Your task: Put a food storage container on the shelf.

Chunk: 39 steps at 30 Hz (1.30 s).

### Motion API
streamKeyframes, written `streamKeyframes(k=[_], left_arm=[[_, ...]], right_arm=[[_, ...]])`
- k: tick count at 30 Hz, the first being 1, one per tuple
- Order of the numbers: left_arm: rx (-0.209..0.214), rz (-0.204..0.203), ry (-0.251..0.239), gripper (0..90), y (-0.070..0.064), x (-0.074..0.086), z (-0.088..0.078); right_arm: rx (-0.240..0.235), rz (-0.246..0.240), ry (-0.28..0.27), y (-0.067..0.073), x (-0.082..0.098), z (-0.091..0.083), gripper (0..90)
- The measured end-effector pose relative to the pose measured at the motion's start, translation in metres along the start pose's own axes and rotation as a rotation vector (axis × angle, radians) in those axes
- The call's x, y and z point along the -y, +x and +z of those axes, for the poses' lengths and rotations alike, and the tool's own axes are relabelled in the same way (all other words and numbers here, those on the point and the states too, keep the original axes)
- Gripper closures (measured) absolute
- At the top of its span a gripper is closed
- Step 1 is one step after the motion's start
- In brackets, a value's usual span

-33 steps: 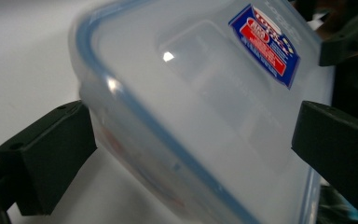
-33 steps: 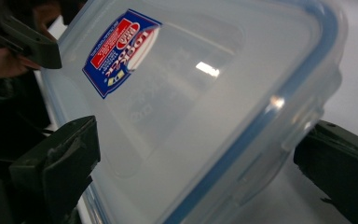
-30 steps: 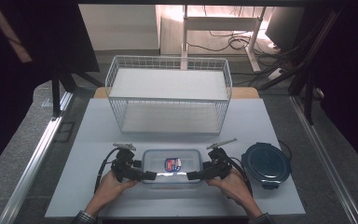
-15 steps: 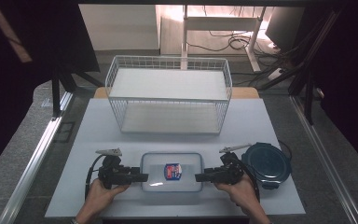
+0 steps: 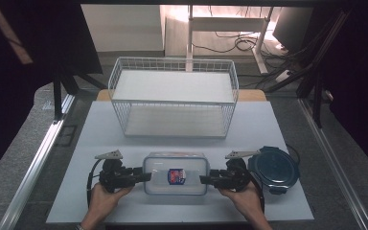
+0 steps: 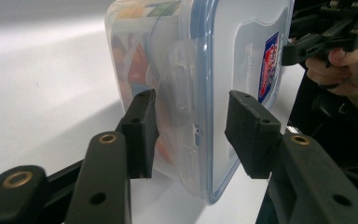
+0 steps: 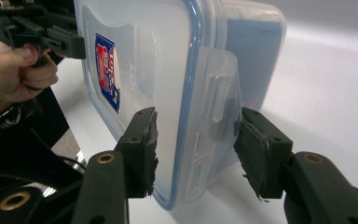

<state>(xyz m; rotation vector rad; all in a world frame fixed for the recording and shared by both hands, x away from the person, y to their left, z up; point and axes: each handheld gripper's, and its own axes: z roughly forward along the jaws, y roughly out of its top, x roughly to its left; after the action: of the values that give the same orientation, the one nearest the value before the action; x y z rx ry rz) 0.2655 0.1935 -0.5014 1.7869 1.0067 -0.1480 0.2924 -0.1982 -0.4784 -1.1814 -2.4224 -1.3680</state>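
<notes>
1. Jaws of the left gripper (image 5: 141,177), black and two-fingered, have just been closing about the latch flap at the left short end of the clear rectangular plastic food container with blue-sealed lid (image 5: 175,173); in the left gripper view one pad (image 6: 142,133) lies against the container's underside, the other pad (image 6: 249,133) stands just off the lid. Half-wide, no firm clamp visible.
2. Jaws of the right gripper (image 5: 207,179), same make, have likewise just been closing about the opposite latch flap; in the right gripper view the lid-side pad (image 7: 142,149) meets the lid and the worn far pad (image 7: 256,151) meets the flap.
3. Container: on the white table top (image 5: 100,129), at 6 o'clock, between both grippers. Red-and-blue label (image 5: 176,176) on the lid; coloured contents show through the wall.
4. White wire basket (image 5: 172,103): at 12 o'clock from the container, well apart.
5. Round dark-blue lidded container (image 5: 274,168): at 3 o'clock, just beside the right gripper.
6. Person's hands (image 5: 103,199) grasp each gripper from 6 o'clock.
</notes>
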Motion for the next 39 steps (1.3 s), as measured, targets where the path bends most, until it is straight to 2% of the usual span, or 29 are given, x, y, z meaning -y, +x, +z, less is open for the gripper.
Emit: streamKeyframes(k=[7,11,18,32,39], left_arm=[[-0.011,0.031,-0.044,53.8,-0.006,-0.018,-0.007],[-0.017,0.043,-0.056,53.7,-0.009,-0.025,-0.011],[-0.026,0.066,-0.066,53.6,-0.015,-0.047,-0.014],[-0.049,0.102,-0.096,53.5,-0.021,-0.090,-0.034],[-0.054,0.101,-0.112,53.4,-0.022,-0.109,-0.045]], right_arm=[[0.010,-0.035,-0.068,0.005,-0.013,-0.010,49.5],[0.012,-0.056,-0.086,0.007,-0.021,-0.014,49.6],[0.001,-0.058,-0.139,0.006,-0.040,-0.024,50.2],[-0.020,-0.085,-0.182,0.007,-0.079,-0.034,50.4],[-0.027,-0.113,-0.186,0.012,-0.103,-0.037,50.5]])
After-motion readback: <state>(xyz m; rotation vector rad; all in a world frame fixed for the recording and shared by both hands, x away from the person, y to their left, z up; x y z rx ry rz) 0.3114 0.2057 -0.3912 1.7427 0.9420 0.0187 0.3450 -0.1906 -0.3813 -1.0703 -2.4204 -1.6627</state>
